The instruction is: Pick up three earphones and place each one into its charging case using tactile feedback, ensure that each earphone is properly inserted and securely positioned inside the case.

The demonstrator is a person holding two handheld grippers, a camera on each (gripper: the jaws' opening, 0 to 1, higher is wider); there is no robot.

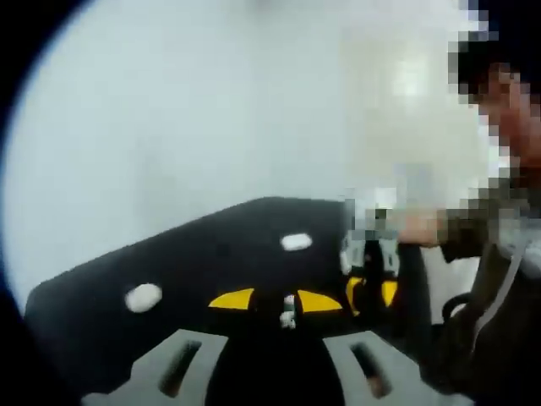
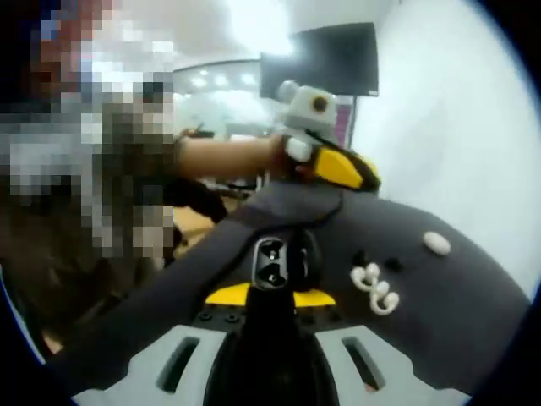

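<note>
Earphones and open charging case on a dark desk, one claw on each.

Left claw [image 1: 287, 313], seen in the left gripper view, pinches a small white earphone [image 1: 288, 313] between its yellow fingertips [image 1: 232, 299]. Beyond it, a white case [image 1: 143, 297] lies at ten o'clock on the black desk [image 1: 194, 254], another white piece [image 1: 296, 242] at twelve, and the other claw [image 1: 372, 288] comes in at two o'clock in a person's hand [image 1: 418, 227]. In the right gripper view, the right claw [image 2: 270, 292] grips an open dark charging case [image 2: 272, 264] upright. Loose white earphones [image 2: 376, 288] lie at two o'clock of it, a white case [image 2: 436, 243] farther off, and the far claw [image 2: 338, 165] at twelve.
</note>
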